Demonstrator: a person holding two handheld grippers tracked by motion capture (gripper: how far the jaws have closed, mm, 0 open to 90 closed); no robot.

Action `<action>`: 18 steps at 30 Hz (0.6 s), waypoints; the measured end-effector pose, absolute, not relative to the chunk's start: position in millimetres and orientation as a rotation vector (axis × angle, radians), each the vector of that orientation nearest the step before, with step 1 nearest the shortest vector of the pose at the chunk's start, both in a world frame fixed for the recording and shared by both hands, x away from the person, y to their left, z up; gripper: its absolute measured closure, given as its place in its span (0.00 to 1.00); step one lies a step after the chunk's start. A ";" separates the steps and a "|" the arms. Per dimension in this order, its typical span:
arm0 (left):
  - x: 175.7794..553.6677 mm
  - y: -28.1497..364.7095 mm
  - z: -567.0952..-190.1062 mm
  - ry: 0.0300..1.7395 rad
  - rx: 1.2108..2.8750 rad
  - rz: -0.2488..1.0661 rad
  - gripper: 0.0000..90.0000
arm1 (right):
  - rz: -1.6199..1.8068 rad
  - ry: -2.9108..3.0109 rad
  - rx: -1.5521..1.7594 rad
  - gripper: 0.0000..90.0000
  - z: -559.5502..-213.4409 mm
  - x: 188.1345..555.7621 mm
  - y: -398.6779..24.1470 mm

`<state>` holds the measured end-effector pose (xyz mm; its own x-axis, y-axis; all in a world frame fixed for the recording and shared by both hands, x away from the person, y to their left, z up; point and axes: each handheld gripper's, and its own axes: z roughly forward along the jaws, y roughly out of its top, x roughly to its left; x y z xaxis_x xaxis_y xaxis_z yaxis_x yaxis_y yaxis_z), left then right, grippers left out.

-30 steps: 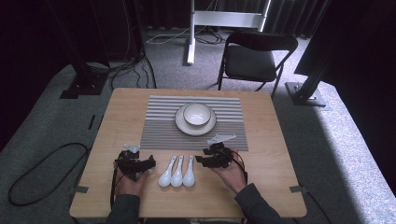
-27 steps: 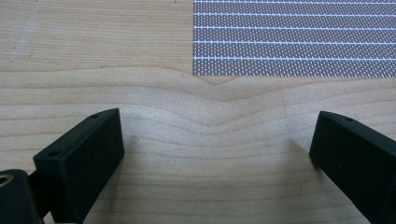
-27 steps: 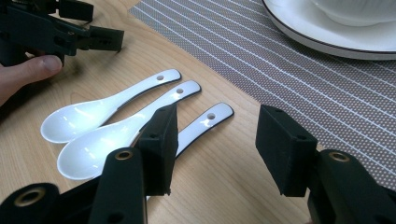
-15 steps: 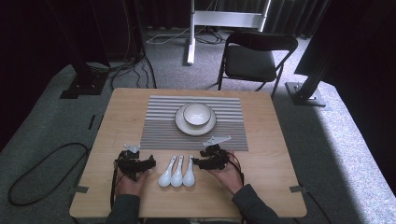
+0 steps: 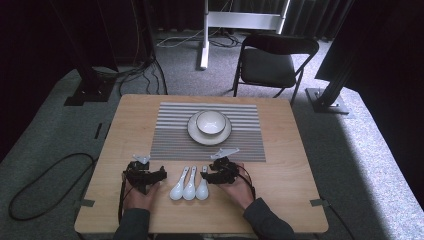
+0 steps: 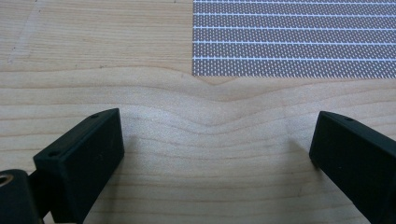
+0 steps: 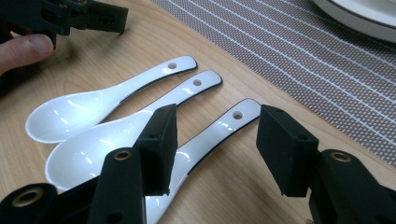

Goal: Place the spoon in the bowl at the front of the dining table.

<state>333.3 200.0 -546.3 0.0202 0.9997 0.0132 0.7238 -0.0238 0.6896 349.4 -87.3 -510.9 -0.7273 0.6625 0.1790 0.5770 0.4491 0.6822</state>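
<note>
Since a second ago the right tongs (image 7: 212, 140) have moved left and a little lower, from beside the spoons to over the nearest one. Their jaws stand open on both sides of the handle of this glossy white ceramic spoon (image 7: 205, 137), not pressing it, so I judge a grasp is being prepared. The spoon lies flat on the light wooden counter (image 5: 280, 185), rightmost of three, with a small hole near the handle end. The left tongs (image 6: 217, 154) rest open and empty.

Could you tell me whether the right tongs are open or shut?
Open: the right tongs straddle the nearest spoon, with a gap beside each pad.
</note>
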 end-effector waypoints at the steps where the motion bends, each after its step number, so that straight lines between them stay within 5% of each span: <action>1: 333.3 200.0 -546.3 1.754 1.800 0.716 0.04 | 1.141 2.579 1.103 0.53 -511.7 349.2 -86.2; 18: 333.4 199.6 -546.3 1.755 1.798 0.716 0.04 | 1.074 2.547 1.133 0.49 -526.4 349.2 -73.5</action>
<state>333.4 199.6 -546.3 0.0191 0.9997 0.0128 0.7234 -0.0227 0.6900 349.2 -73.5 -526.4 -0.7023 0.6980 0.1397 0.5874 0.4574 0.6676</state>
